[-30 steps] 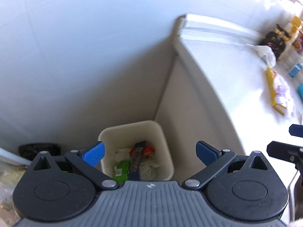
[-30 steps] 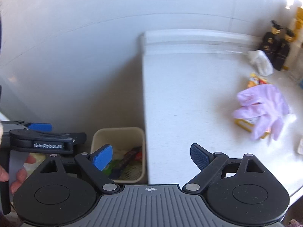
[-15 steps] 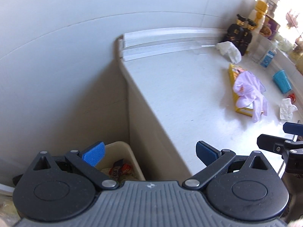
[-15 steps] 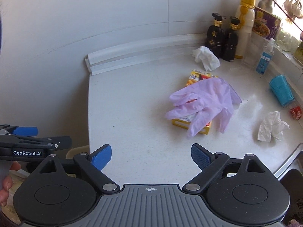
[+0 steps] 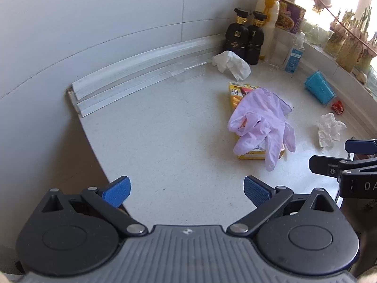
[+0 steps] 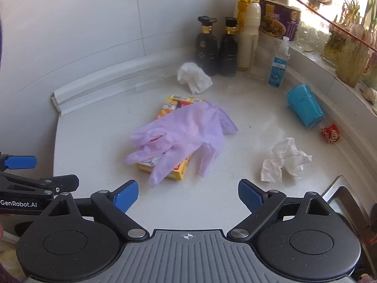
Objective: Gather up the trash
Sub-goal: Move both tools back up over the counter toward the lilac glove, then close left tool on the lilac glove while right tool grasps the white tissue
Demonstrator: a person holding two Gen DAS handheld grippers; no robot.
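Observation:
A purple glove (image 6: 186, 129) lies draped over a yellow snack box (image 6: 173, 105) in the middle of the white counter (image 6: 94, 136); both also show in the left wrist view, glove (image 5: 264, 120) and box (image 5: 235, 92). Crumpled tissues lie near the bottles (image 6: 193, 76) and at the right (image 6: 285, 160). A blue cup (image 6: 304, 108) lies tipped beside a red wrapper (image 6: 331, 133). My left gripper (image 5: 187, 191) and right gripper (image 6: 187, 197) are both open and empty, short of the glove.
Two dark bottles (image 6: 216, 47), a yellow-capped bottle (image 6: 247, 26), a spray bottle (image 6: 279, 63) and a noodle cup (image 6: 280, 18) stand along the back wall. A sink rim (image 6: 341, 191) shows at lower right. The counter's left edge (image 5: 94, 146) drops off.
Both grippers have swung from the trash bin on the floor at the left, up and right over the counter. The bin has left both views. Both stay open.

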